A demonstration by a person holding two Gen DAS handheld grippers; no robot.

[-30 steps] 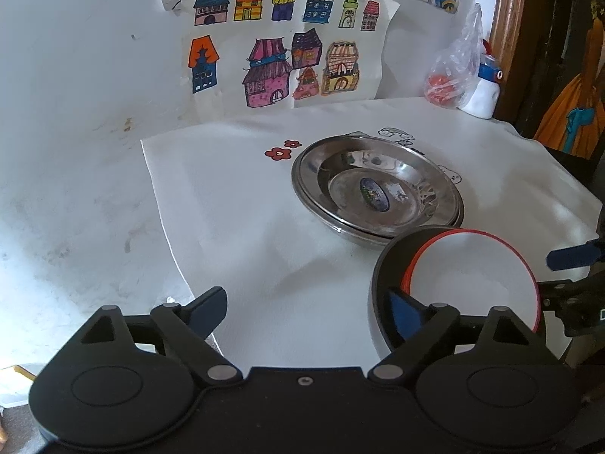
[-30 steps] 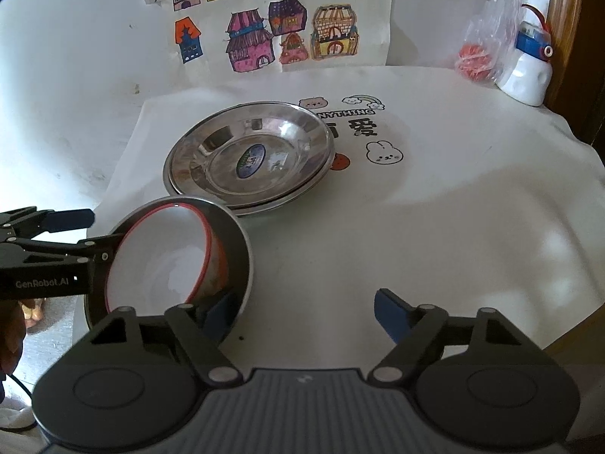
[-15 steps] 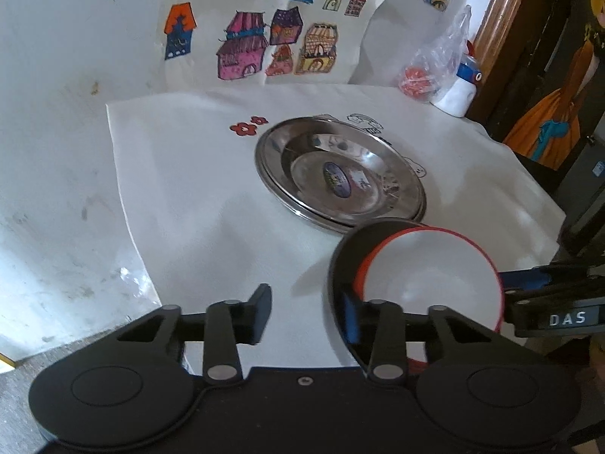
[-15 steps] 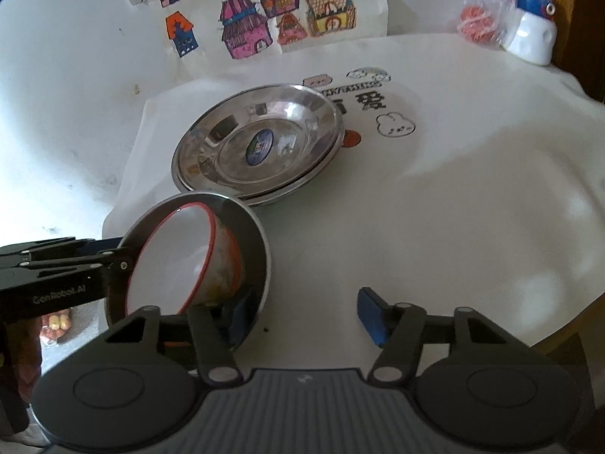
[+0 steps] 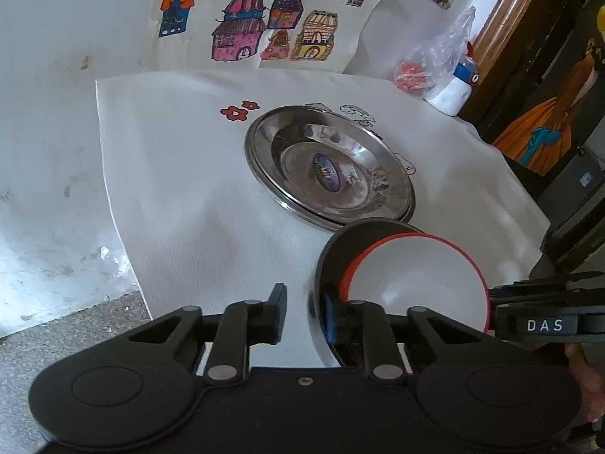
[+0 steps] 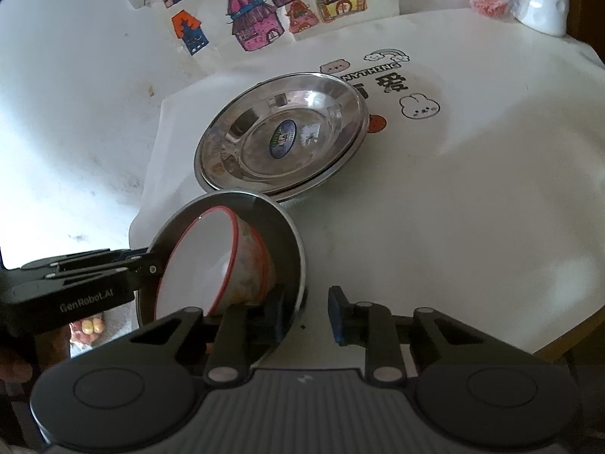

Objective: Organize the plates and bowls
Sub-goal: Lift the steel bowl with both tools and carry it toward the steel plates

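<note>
Grippers (image 5: 304, 316) closer on bowl (image 5: 416, 283) rim — tilted more.

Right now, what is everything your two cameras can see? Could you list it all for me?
Steel plates: a stack, at least two, silver, middle of the cloth, blue sticker on the top one.
Steel bowl: one, silver with a dark inside, lifted at the near edge.
White bowl: one, red rim, tilted inside the steel bowl.
Cloth: one, white with cartoon prints, over the table.
House drawings: one sheet, many colours, on the wall behind.
Plastic bag: one, clear with something red inside, far corner.
Bottle: one, white with a blue top, beside the bag.
Left hand-held gripper: black, across the steel bowl's rim.
Right hand-held gripper: black, across the opposite rim.
</note>
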